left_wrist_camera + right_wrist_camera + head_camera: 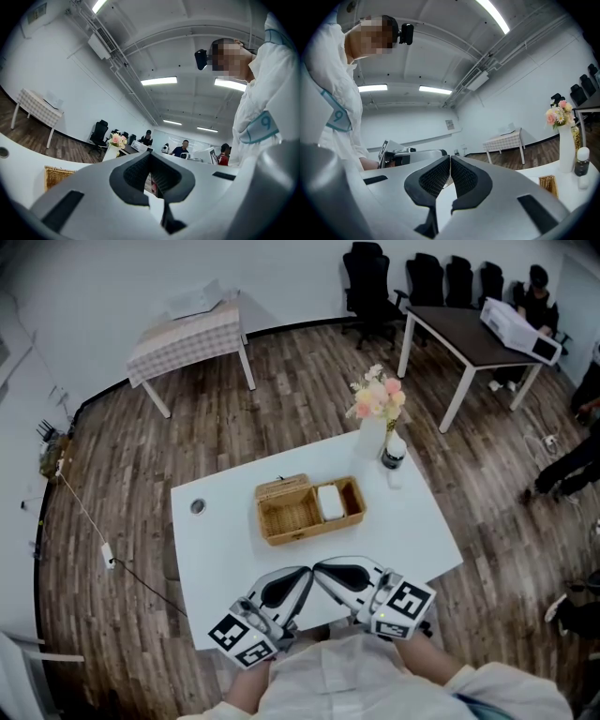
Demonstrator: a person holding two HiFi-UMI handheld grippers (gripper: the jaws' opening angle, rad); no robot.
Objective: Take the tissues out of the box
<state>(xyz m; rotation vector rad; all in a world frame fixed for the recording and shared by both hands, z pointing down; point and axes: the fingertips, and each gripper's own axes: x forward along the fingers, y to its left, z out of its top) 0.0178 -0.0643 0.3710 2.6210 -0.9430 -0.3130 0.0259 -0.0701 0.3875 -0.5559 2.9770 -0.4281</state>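
Fingers of left gripper (149, 154) and right gripper (450, 157) clenched, empty; tissues (330, 502) half-sunk in basket (284, 538).

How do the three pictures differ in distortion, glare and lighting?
Head view: strong fisheye curves the wall, corners go dark; the white table is evenly lit. Left gripper view: ceiling lights blow out white above the shut left claw. Right gripper view: same round dark border, a bright ceiling strip above the shut right claw.

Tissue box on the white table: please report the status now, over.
Left gripper and right gripper both shut, empty, over near edge of white table. White tissue pack untouched in right compartment of woven wicker box. Path to it clear.
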